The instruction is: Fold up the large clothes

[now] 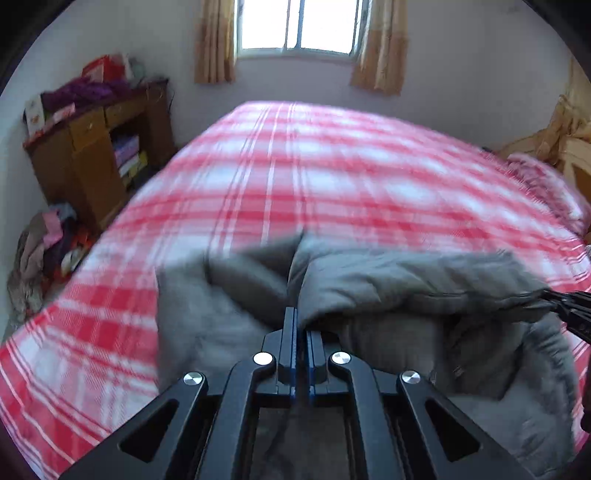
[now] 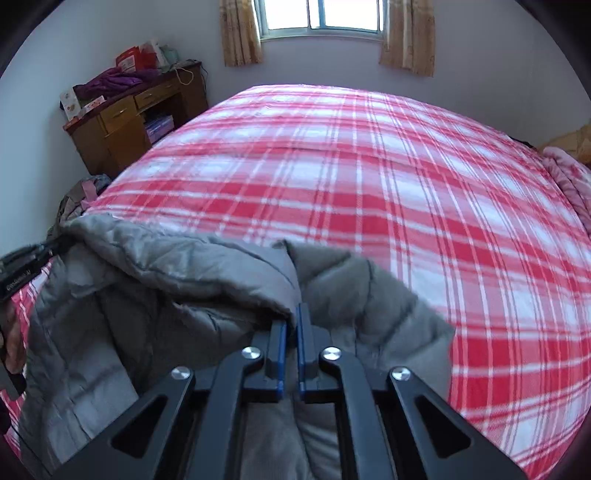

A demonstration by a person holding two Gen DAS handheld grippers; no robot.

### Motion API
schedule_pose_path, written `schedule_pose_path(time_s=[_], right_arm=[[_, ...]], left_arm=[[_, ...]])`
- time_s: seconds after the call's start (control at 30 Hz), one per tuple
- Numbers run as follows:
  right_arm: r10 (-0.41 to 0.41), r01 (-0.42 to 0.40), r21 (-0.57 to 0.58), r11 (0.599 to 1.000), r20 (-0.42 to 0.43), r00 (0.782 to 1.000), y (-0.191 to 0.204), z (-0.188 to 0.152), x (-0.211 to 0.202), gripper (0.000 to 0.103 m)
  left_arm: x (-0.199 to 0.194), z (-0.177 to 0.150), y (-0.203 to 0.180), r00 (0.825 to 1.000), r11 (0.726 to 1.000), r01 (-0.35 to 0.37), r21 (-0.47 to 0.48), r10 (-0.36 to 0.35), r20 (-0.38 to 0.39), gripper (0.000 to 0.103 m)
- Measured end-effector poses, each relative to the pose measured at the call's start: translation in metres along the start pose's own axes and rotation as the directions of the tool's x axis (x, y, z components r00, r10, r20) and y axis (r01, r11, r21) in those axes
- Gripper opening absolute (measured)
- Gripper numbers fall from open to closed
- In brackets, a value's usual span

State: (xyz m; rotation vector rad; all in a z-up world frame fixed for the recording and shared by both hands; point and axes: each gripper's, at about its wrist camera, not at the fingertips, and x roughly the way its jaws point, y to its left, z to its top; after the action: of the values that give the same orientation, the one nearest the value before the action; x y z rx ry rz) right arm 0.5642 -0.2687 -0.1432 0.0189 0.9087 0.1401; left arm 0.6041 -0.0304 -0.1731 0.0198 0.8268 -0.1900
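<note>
- Grey padded jacket [image 2: 177, 280] lies at the near edge of the bed [image 2: 369, 184], bunched up, with the red plaid sheet stretching away toward the window [image 2: 321, 14].
- Left gripper [image 1: 301, 325]: jaws pressed together, pinching a fold of the jacket edge right at the tips.
- Right gripper [image 2: 291, 321]: jaws also drawn in on jacket fabric; a narrow slit shows between the blue pads [image 2: 303, 332], with cloth tucked into it.
- Key relation: both grippers hold the same raised edge, side by side, left one toward the cabinet [image 2: 122, 125] side. The edge runs across between them, so the garment's long line sits crosswise to both pointing directions.
- The rest of the jacket hangs below and toward the person; open bed lies straight ahead of both tips.
- Neither hand is clearly nearer; they look about level.
- Judgement: the next move likely carries the edge forward over the sheet to spread or fold it.
- Left view is motion-blurred, so which part is pinched (hem, collar) is unclear.
</note>
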Motion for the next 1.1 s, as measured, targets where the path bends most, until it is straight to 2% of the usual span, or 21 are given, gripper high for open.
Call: schedule_pose_path(time_s=[0.1, 0.17, 0.3, 0.33, 0.37, 0.4, 0.43, 0.47, 0.5, 0.6, 0.67, 0.7, 0.77, 0.83, 0.9, 0.93, 1.1], right_arm=[[-0.019, 0.019, 0.007, 1.000, -0.034, 0.999, -0.003, -0.019, 0.020, 0.006], [-0.030, 0.030, 0.007, 1.000, -0.039, 0.999, -0.005, -0.026, 0.028, 0.006], [-0.043, 0.043, -0.004, 0.999, -0.030, 0.999, -0.007, -0.024, 0.028, 0.006], [-0.038, 0.038, -0.006, 0.999, -0.025, 0.999, -0.007, -0.023, 0.025, 0.006], [-0.042, 0.041, -0.013, 0.999, -0.020, 0.999, -0.008, -0.022, 0.022, 0.007], [-0.047, 0.046, -0.018, 0.999, -0.018, 0.999, -0.009, -0.021, 0.020, 0.010], [-0.037, 0.037, -0.018, 0.999, -0.019, 0.999, -0.011, -0.021, 0.019, 0.015], [-0.029, 0.028, -0.015, 0.999, -0.021, 0.999, -0.013, -0.020, 0.018, 0.028], [-0.036, 0.036, -0.015, 0.999, -0.018, 0.999, -0.015, -0.021, 0.016, 0.034], [-0.039, 0.039, -0.019, 0.999, -0.017, 0.999, -0.019, -0.027, 0.007, 0.049], [-0.044, 0.043, -0.027, 0.999, -0.023, 0.999, -0.022, -0.031, 0.000, 0.049], [-0.078, 0.077, -0.036, 0.996, -0.018, 0.997, -0.025, -0.032, -0.006, 0.049], [-0.100, 0.100, -0.008, 0.995, 0.022, 0.995, -0.031, -0.030, -0.022, 0.049], [-0.113, 0.110, 0.045, 0.993, 0.068, 0.991, -0.034, -0.020, -0.038, 0.049], [-0.095, 0.085, 0.081, 0.993, 0.119, 0.988, -0.028, -0.006, -0.048, 0.050], [-0.086, 0.075, 0.085, 0.994, 0.134, 0.987, -0.022, 0.001, -0.048, 0.050], [-0.013, 0.002, 0.075, 0.997, 0.149, 0.989, 0.014, 0.027, -0.018, 0.050]], left_arm=[[0.015, -0.012, -0.006, 0.999, 0.999, -0.042, 0.020, 0.042, -0.013, 0.003], [0.014, -0.011, -0.009, 0.999, 0.999, -0.041, 0.024, 0.041, -0.004, 0.003], [0.002, -0.006, -0.010, 0.998, 0.997, -0.062, 0.041, 0.062, -0.007, 0.005], [-0.002, -0.006, -0.009, 0.998, 0.997, -0.067, 0.048, 0.067, -0.006, 0.010], [-0.011, -0.004, -0.008, 0.997, 0.995, -0.081, 0.056, 0.081, -0.003, 0.016], [-0.019, -0.003, -0.007, 0.995, 0.994, -0.095, 0.060, 0.095, 0.010, 0.037], [-0.029, -0.002, -0.005, 0.993, 0.991, -0.116, 0.060, 0.113, 0.042, 0.065], [-0.038, -0.001, -0.002, 0.988, 0.989, -0.135, 0.056, 0.130, 0.077, 0.078], [-0.051, 0.001, 0.002, 0.981, 0.986, -0.157, 0.047, 0.150, 0.126, 0.093], [-0.077, 0.010, 0.007, 0.971, 0.990, -0.136, 0.038, 0.125, 0.206, 0.093], [-0.085, 0.023, 0.004, 0.957, 0.984, -0.177, 0.030, 0.165, 0.238, 0.093], [-0.086, 0.029, 0.001, 0.952, 0.981, -0.191, 0.030, 0.177, 0.248, 0.093], [-0.084, 0.043, -0.008, 0.947, 0.981, -0.193, 0.025, 0.179, 0.266, 0.093], [-0.074, 0.054, -0.017, 0.949, 0.983, -0.183, -0.003, 0.178, 0.261, 0.093], [-0.055, 0.066, -0.027, 0.963, 0.989, -0.147, -0.033, 0.150, 0.224, 0.093], [-0.048, 0.068, -0.030, 0.964, 0.988, -0.148, -0.044, 0.154, 0.215, 0.093], [-0.002, 0.057, -0.043, 0.962, 0.974, -0.225, -0.019, 0.225, 0.152, 0.093]])
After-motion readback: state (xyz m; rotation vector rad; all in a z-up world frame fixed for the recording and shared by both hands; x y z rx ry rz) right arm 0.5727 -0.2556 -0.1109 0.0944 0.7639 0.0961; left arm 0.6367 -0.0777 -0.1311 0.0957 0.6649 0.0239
